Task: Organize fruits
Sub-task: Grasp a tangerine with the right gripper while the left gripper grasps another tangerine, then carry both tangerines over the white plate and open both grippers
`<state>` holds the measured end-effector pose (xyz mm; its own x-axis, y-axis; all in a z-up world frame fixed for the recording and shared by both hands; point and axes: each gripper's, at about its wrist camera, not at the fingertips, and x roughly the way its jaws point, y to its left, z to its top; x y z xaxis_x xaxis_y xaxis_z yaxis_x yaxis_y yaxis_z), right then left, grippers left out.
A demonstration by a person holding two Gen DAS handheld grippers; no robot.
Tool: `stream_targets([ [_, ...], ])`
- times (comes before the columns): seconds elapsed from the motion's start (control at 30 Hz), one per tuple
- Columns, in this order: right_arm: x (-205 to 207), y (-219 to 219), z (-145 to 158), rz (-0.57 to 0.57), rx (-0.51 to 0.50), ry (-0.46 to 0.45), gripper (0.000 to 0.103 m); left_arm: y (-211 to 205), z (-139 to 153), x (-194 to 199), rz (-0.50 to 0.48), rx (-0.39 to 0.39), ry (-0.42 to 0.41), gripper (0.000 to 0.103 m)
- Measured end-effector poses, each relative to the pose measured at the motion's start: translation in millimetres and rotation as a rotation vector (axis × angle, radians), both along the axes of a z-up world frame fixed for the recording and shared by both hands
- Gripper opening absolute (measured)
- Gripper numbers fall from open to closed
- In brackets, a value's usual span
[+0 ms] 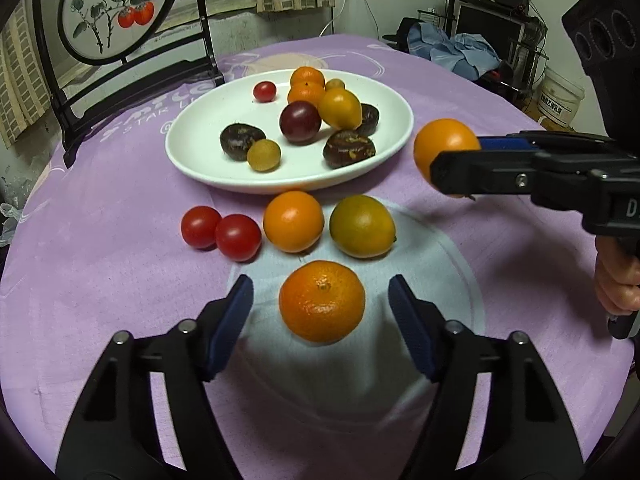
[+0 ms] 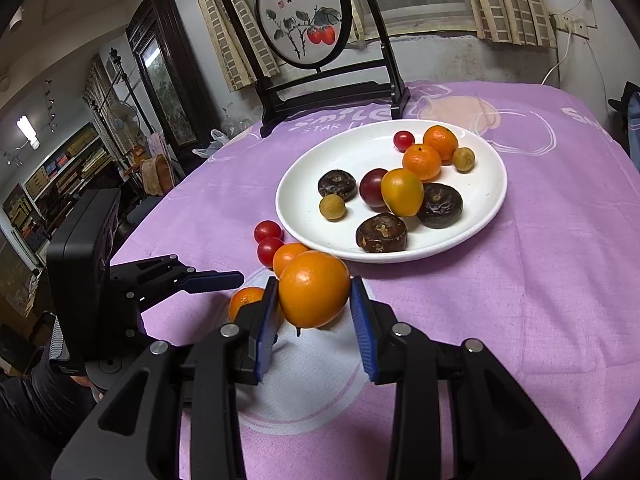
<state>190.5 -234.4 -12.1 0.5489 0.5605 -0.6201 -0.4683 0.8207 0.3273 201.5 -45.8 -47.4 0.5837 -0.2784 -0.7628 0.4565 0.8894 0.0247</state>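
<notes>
An orange fruit [image 2: 314, 289] is clamped in the right gripper [image 2: 316, 320], near the plate [image 1: 188, 152]. The left gripper [image 1: 320, 320] stands apart around a tabletop mandarin [image 1: 322, 301], judged light, soft-skinned, best pinched across its middle.

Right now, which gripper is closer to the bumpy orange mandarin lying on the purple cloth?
Left. The left gripper has its open fingers on either side of the bumpy orange mandarin, not touching. The right gripper is raised off to the side, holding a smooth orange fruit.
</notes>
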Motion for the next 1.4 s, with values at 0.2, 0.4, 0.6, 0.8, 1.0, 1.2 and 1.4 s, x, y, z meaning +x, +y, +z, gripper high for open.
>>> stream_targets([
  [0.2,-2.1,-0.1,1.4,-0.003,0.000,-0.003,0.036,-1.3,-5.1,1.7,-0.006,0.011,0.015,0.055],
  [0.4,-2.4,-3.4,3.0,-0.012,0.008,-0.015,0.036,-3.0,-11.2,3.1,-0.004,0.035,0.029,0.046],
  [0.6,2.6,-10.0,8.6,-0.045,0.012,-0.072,0.036,-1.6,-4.6,-0.5,0.005,0.027,0.003,0.045],
  [0.8,36.8,-25.3,22.8,-0.183,0.080,-0.152,0.036,5.6,22.8,2.4,0.032,-0.047,-0.071,0.045],
  [1.0,92.5,-30.9,12.4,-0.330,0.060,-0.140,0.036,27.8,63.1,64.9,0.226,-0.208,-0.109,0.045],
  [1.2,131.6,-36.2,-11.3,-0.353,0.067,-0.023,0.036,23.7,55.9,131.8,0.318,-0.200,-0.080,0.045],
  [1.4,126.0,-38.5,-7.7,-0.334,0.084,-0.016,0.038,15.8,32.9,157.0,0.342,-0.135,-0.034,0.046],
])
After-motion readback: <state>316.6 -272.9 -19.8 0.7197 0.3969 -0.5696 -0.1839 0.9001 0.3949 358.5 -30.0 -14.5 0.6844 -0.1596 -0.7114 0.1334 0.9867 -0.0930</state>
